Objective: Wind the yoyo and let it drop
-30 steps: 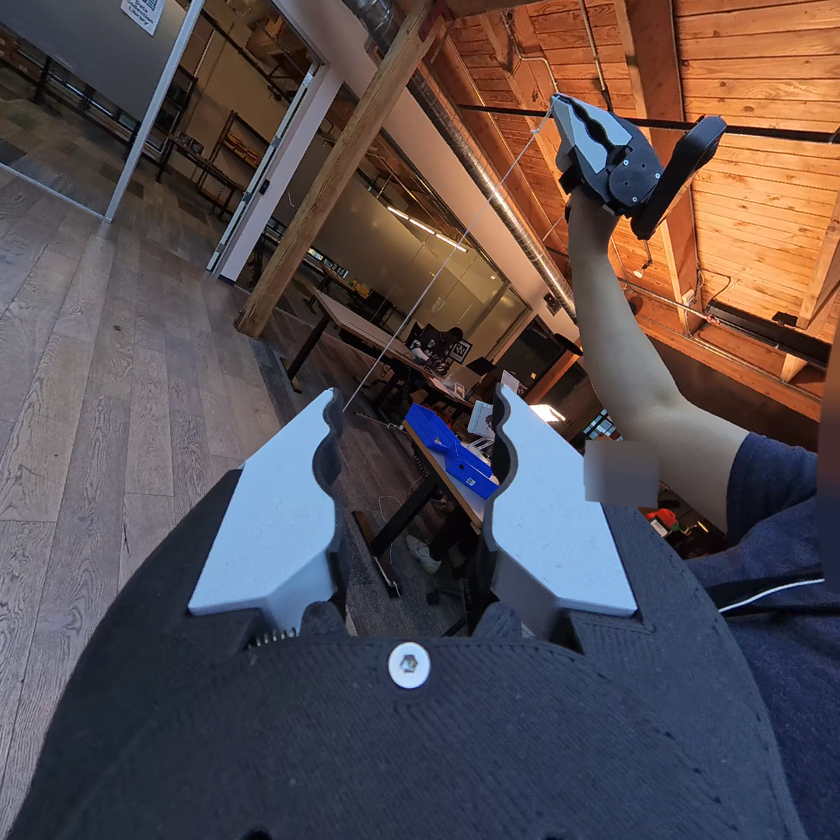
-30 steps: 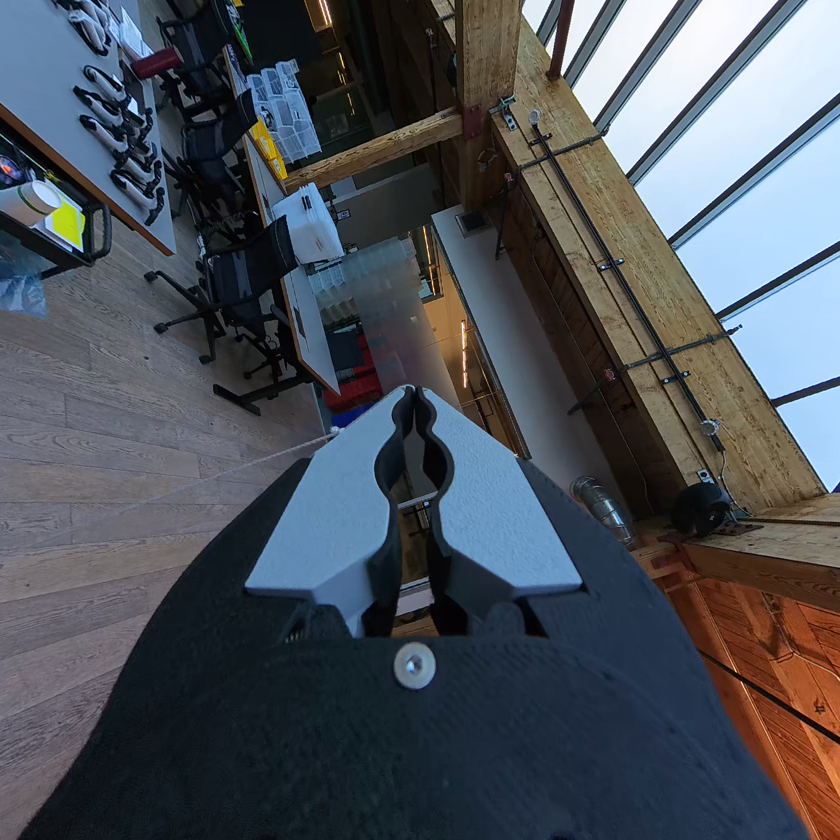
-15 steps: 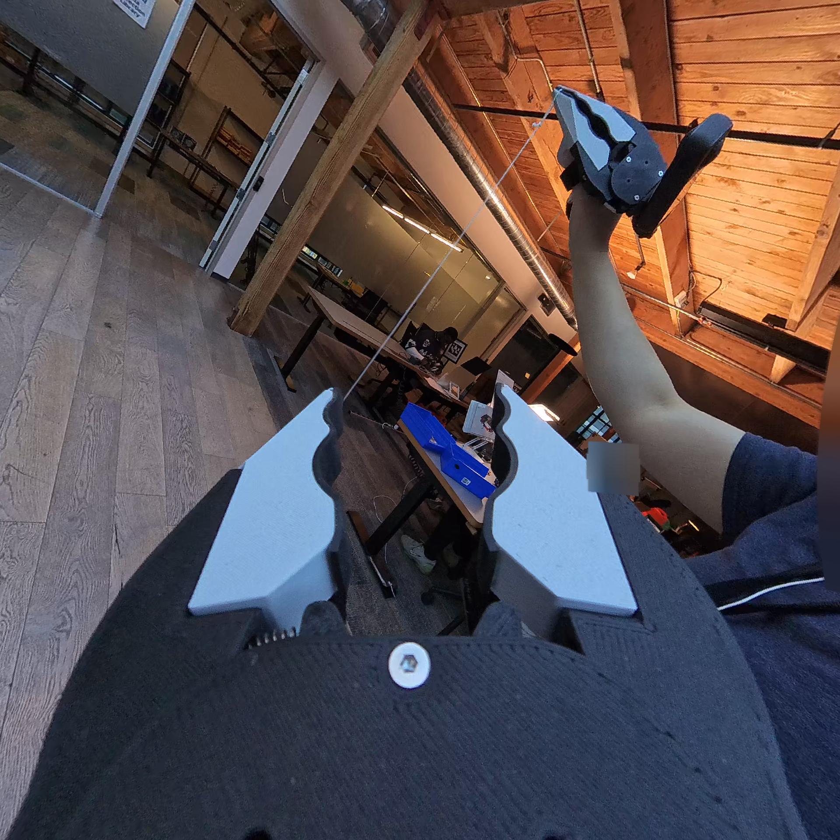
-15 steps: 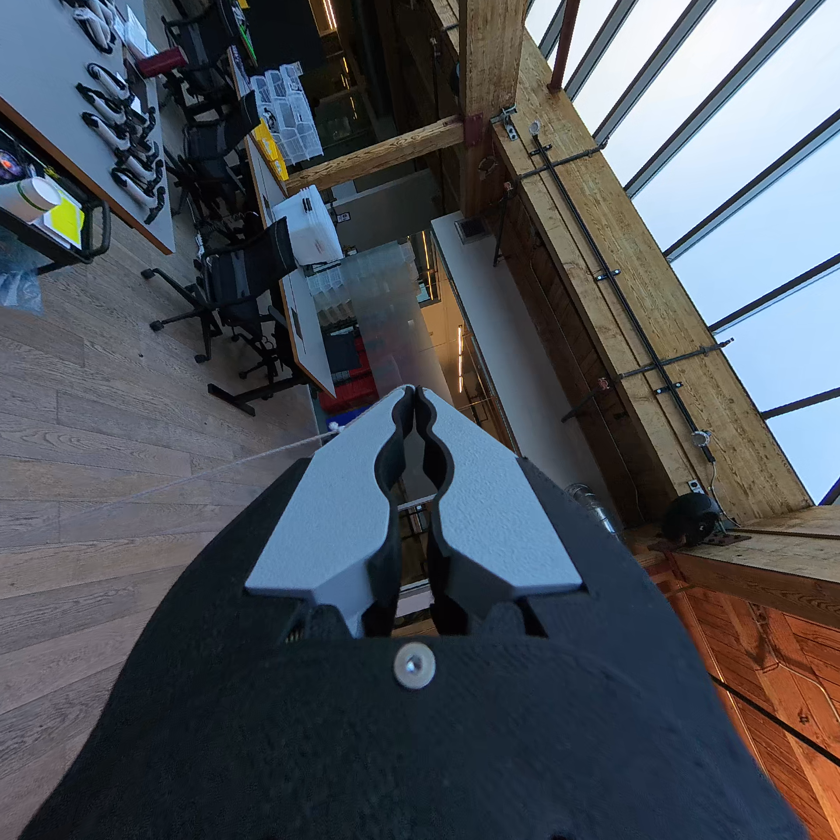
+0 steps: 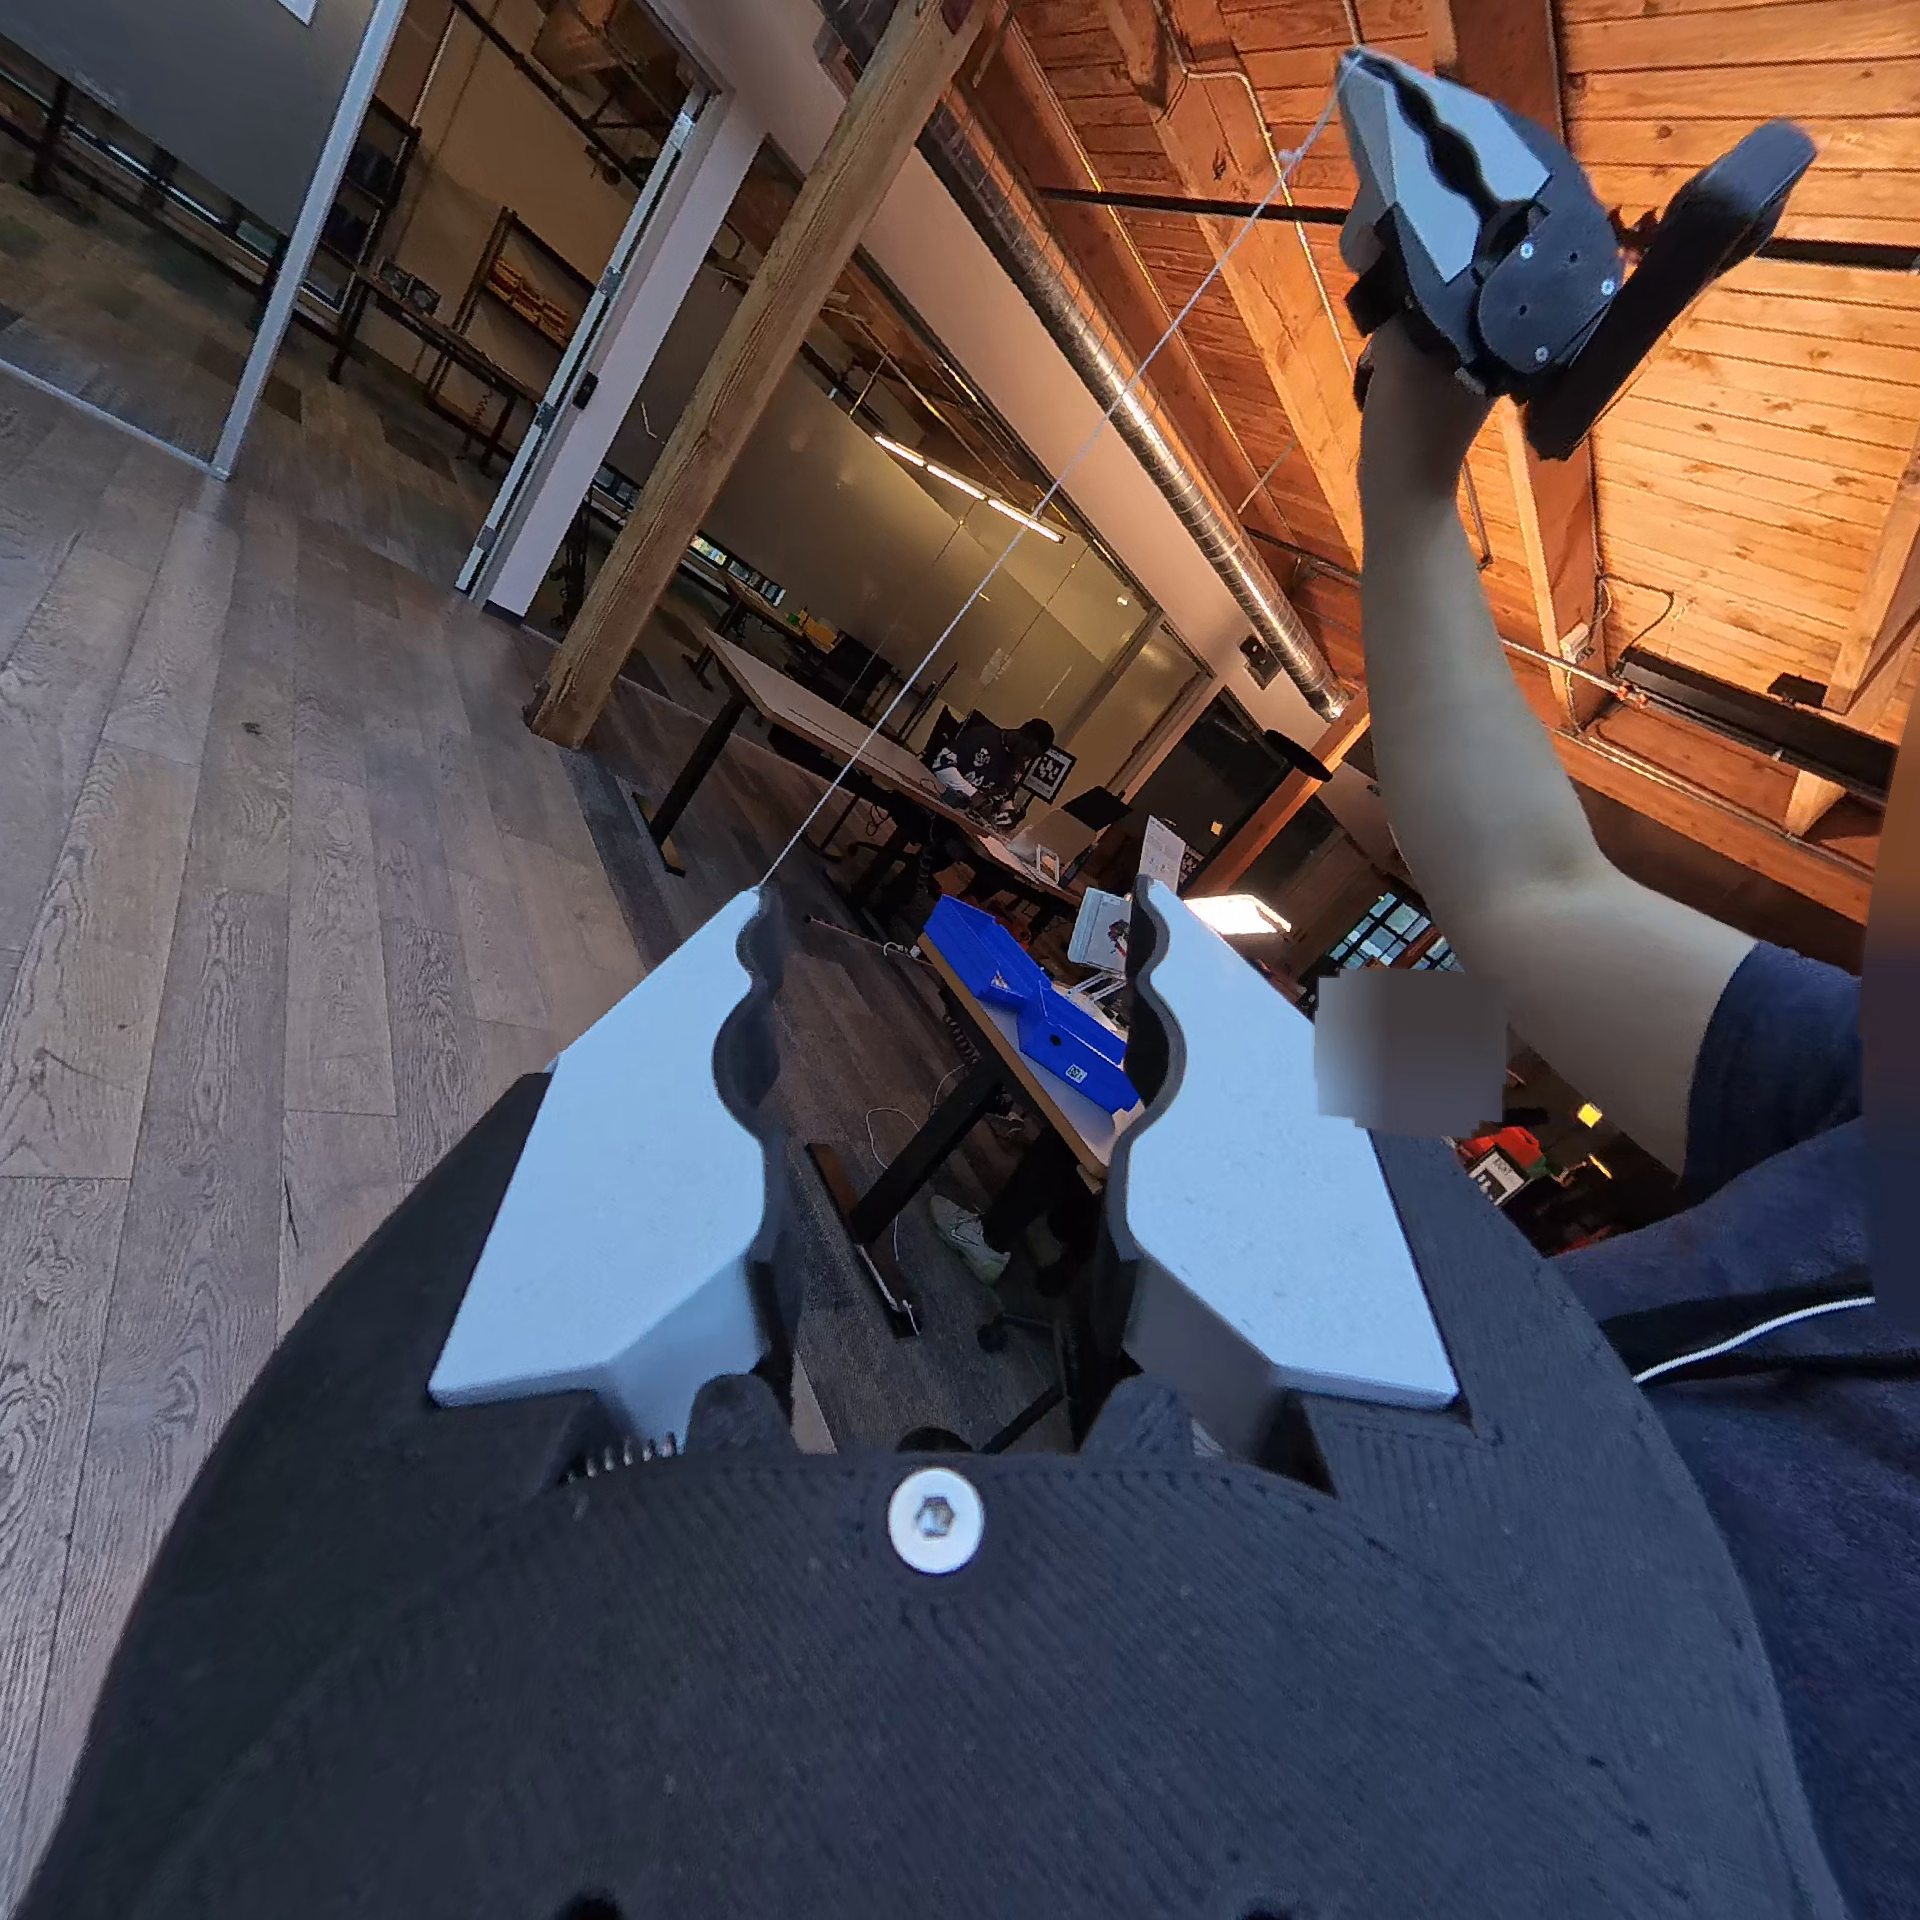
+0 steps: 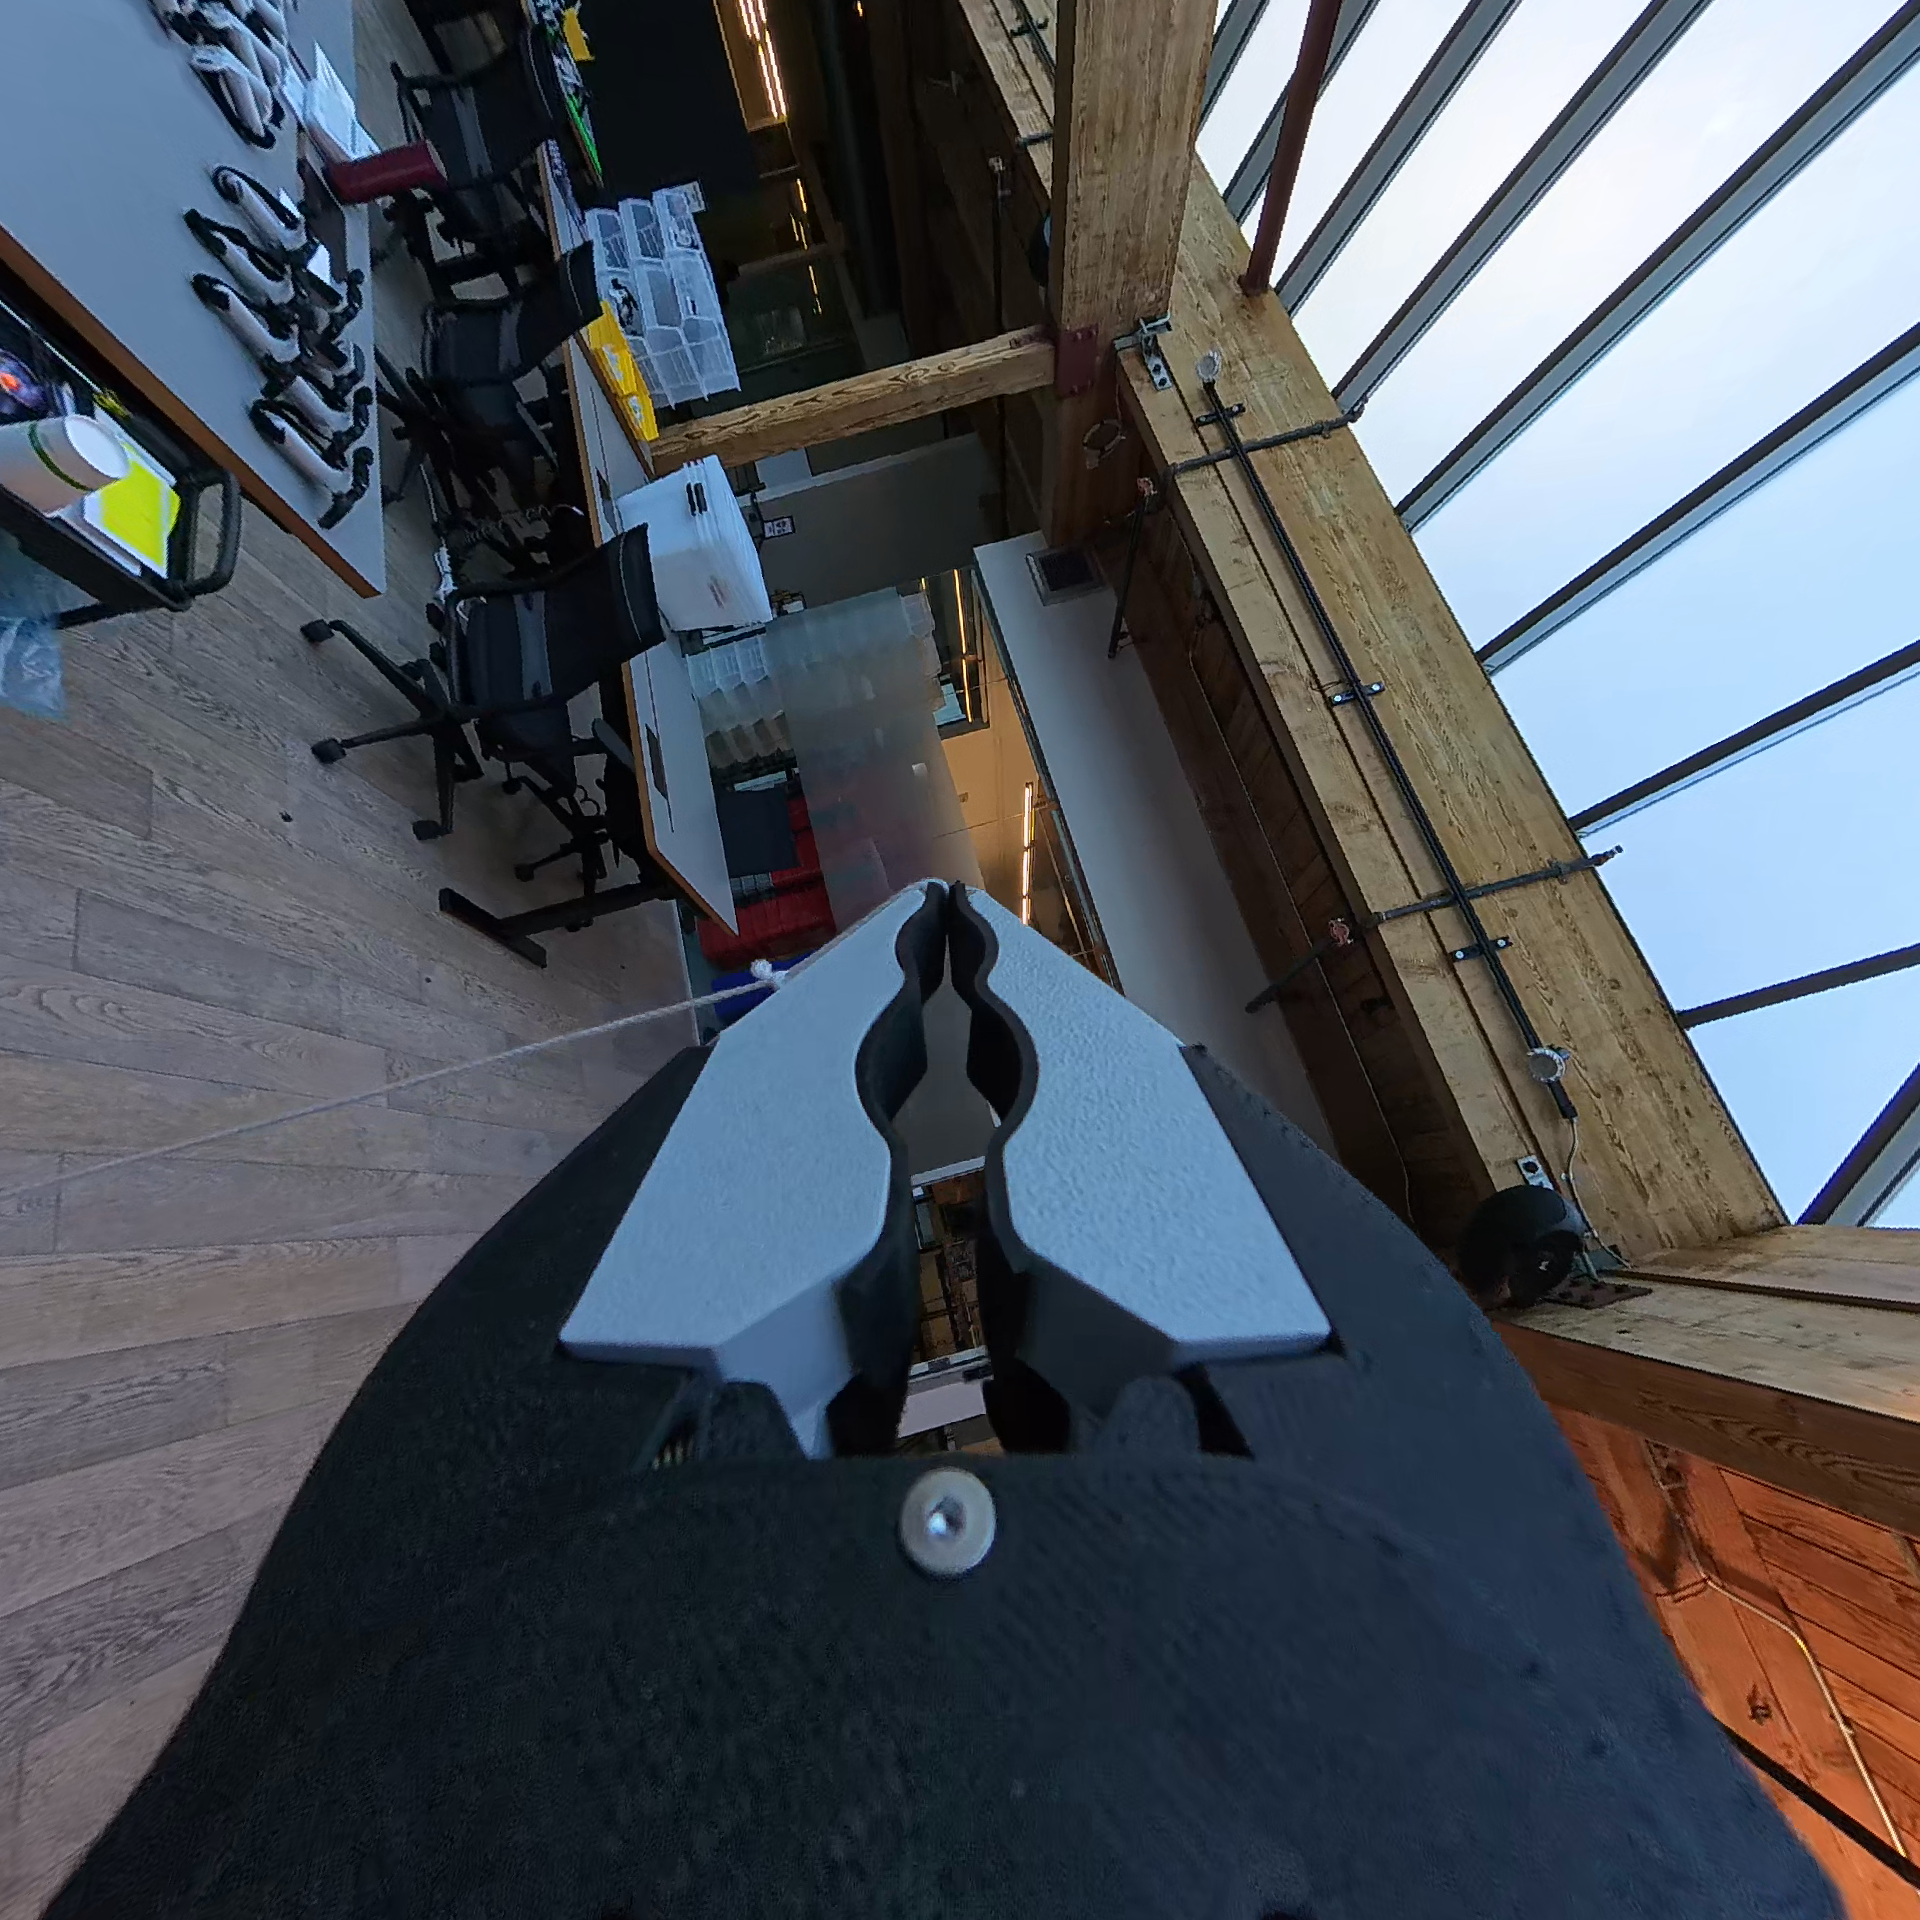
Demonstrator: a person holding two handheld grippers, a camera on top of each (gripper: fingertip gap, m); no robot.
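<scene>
The yoyo body is in neither view. Its thin white string point(image 5: 1039, 509) runs taut from the tip of my right gripper point(image 5: 1361, 73), held high on a raised arm, down to the outer tip of my left gripper's left finger point(image 5: 753, 914), where it passes out of sight. My left gripper point(image 5: 954, 894) is open with nothing between its jaws. In the right wrist view my right gripper point(image 6: 940, 891) is shut. The string point(image 6: 416, 1086), with a knot point(image 6: 762, 971), leaves beside its left finger toward the lower left.
A wooden post point(image 5: 758, 343) and long tables, one with blue bins point(image 5: 1023, 997), stand ahead on the plank floor point(image 5: 260, 831). Office chairs point(image 6: 540, 644) and a grey table point(image 6: 125, 239) with black tools show in the right wrist view. Timber beams point(image 6: 1382, 665) run overhead. Left tips to right tips: about 45 cm.
My right gripper has risen a little higher and moved slightly to the right in the left wrist view, keeping the string taut. The left gripper stays open and the right stays shut.
</scene>
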